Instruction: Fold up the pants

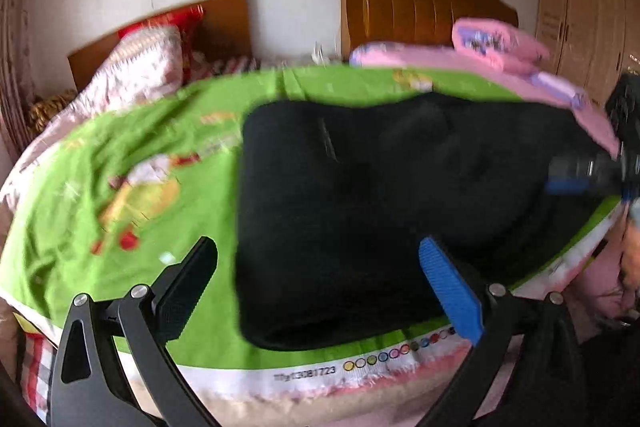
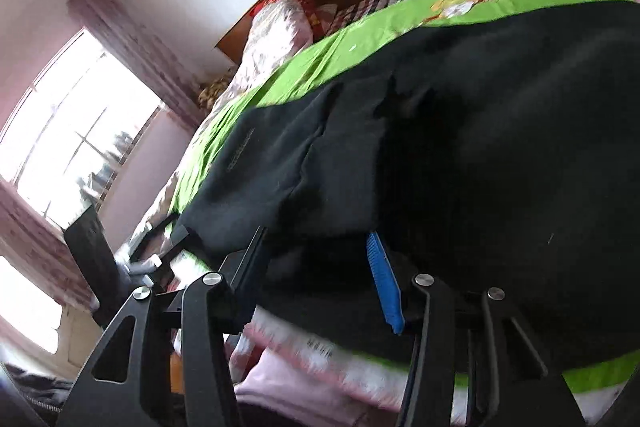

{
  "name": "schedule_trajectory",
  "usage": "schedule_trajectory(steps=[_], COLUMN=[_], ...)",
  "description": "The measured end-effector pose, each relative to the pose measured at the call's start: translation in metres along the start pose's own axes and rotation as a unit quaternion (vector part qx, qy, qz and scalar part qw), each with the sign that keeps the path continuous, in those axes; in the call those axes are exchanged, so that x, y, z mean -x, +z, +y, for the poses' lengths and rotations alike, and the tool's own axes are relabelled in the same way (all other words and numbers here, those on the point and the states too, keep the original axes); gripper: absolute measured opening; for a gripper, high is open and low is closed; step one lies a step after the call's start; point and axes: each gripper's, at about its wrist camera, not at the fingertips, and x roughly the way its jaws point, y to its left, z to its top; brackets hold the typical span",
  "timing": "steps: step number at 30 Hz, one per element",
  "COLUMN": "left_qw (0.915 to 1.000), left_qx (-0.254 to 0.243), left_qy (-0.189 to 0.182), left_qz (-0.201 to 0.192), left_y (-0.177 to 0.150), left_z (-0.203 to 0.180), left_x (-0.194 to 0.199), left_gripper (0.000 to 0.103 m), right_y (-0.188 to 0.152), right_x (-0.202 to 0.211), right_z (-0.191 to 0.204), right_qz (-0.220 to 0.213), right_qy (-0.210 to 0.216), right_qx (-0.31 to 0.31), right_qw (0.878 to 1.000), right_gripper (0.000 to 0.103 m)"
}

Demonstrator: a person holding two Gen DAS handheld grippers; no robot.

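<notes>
Black pants lie folded across a green printed sheet on a bed. My left gripper is open and empty, its jaws wide apart above the near left end of the pants. My right gripper shows in its own view with jaws apart, a layer of the black pants lying between and over them; whether the fingers press the cloth is hidden. The right gripper also shows at the right edge of the left wrist view, at the far end of the pants.
A pink quilt and a floral pillow lie at the head of the bed by wooden headboards. A wardrobe stands at the right. A bright window is to the left. The bed's near edge runs below my left gripper.
</notes>
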Motion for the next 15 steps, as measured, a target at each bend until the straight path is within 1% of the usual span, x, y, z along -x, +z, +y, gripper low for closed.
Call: schedule_trajectory(steps=[2, 3, 4, 5, 6, 7, 8, 11, 13, 15], left_qw=[0.9998, 0.9996, 0.9995, 0.9998, 1.0000, 0.9999, 0.9995, 0.9976, 0.9970, 0.9968], left_qx=[0.016, 0.022, 0.024, 0.018, 0.009, -0.003, -0.018, -0.048, -0.063, -0.067], left_qy=[-0.012, -0.017, -0.017, -0.007, 0.002, 0.005, -0.001, -0.021, -0.006, 0.010], left_qz=[0.005, 0.007, 0.007, 0.003, -0.004, -0.013, -0.026, -0.045, -0.045, -0.042], left_y=[-0.004, -0.004, -0.004, -0.002, -0.001, -0.001, 0.002, 0.007, 0.010, 0.012], left_z=[0.003, 0.006, 0.008, 0.007, 0.005, 0.001, -0.005, -0.018, -0.024, -0.024], left_x=[-0.004, -0.003, -0.002, 0.003, 0.009, 0.017, 0.027, 0.040, 0.037, 0.031], left_gripper=[0.101, 0.101, 0.101, 0.101, 0.101, 0.101, 0.101, 0.101, 0.101, 0.101], right_y=[0.010, 0.014, 0.016, 0.017, 0.018, 0.018, 0.020, 0.028, 0.031, 0.027], right_x=[-0.008, -0.008, -0.012, -0.014, -0.013, -0.010, -0.007, 0.007, 0.020, 0.037], right_z=[-0.009, -0.006, -0.005, -0.003, 0.002, 0.008, 0.014, 0.036, 0.045, 0.046], right_qz=[-0.002, 0.002, 0.004, 0.004, -0.001, -0.009, -0.018, -0.045, -0.060, -0.064], right_qy=[0.025, 0.031, 0.031, 0.035, 0.039, 0.039, 0.039, 0.047, 0.049, 0.050], right_qx=[-0.028, -0.028, -0.025, -0.019, -0.009, 0.004, 0.015, 0.041, 0.052, 0.052], right_qw=[0.999, 0.999, 0.999, 0.999, 0.999, 0.999, 0.999, 0.997, 0.996, 0.995], right_gripper=[0.047, 0.043, 0.023, 0.012, 0.010, 0.009, 0.009, 0.009, 0.009, 0.009])
